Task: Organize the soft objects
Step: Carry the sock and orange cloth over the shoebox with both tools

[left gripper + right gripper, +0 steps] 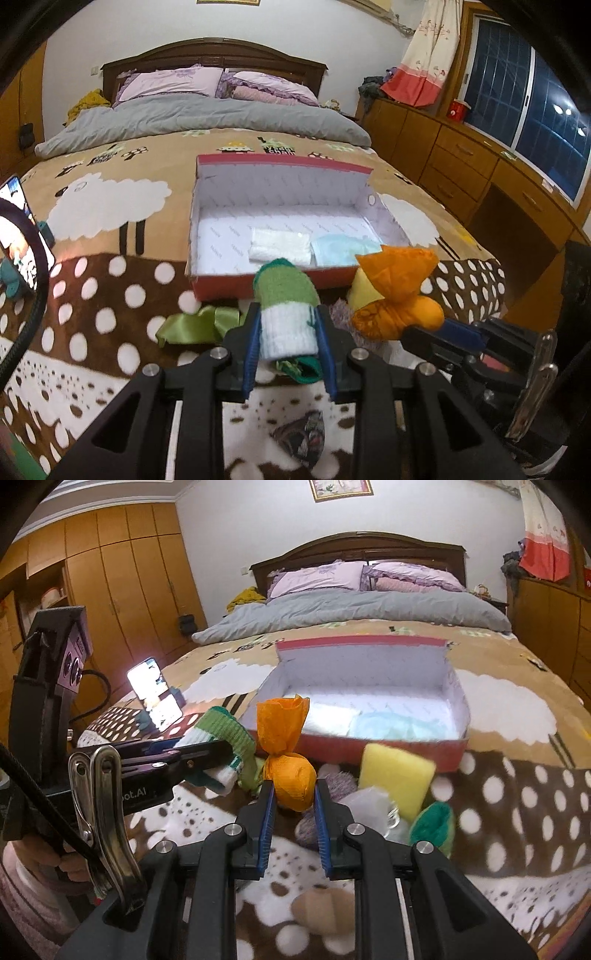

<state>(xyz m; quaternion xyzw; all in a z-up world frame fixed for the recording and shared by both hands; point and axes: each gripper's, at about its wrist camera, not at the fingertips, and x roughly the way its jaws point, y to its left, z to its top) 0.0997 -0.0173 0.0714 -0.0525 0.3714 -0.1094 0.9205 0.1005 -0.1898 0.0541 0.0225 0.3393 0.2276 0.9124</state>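
Note:
My left gripper [286,317] is shut on a green and white sock [286,306], held above the blanket just in front of the red box [258,284]. My right gripper [294,788] is shut on an orange cloth bundle [290,771], also near the box's [384,747] front wall. The bundle shows in the left wrist view [397,295], and the sock in the right wrist view [225,738]. The open box holds a white folded cloth [280,245] and a pale blue one [343,249].
On the blanket in front of the box lie a yellow sponge [397,779], a green sock [434,821], a purple fuzzy item [340,784], a clear plastic piece [373,805], a green ribbon [195,325] and a dark patterned cloth [304,437]. A lit phone [153,690] stands at left.

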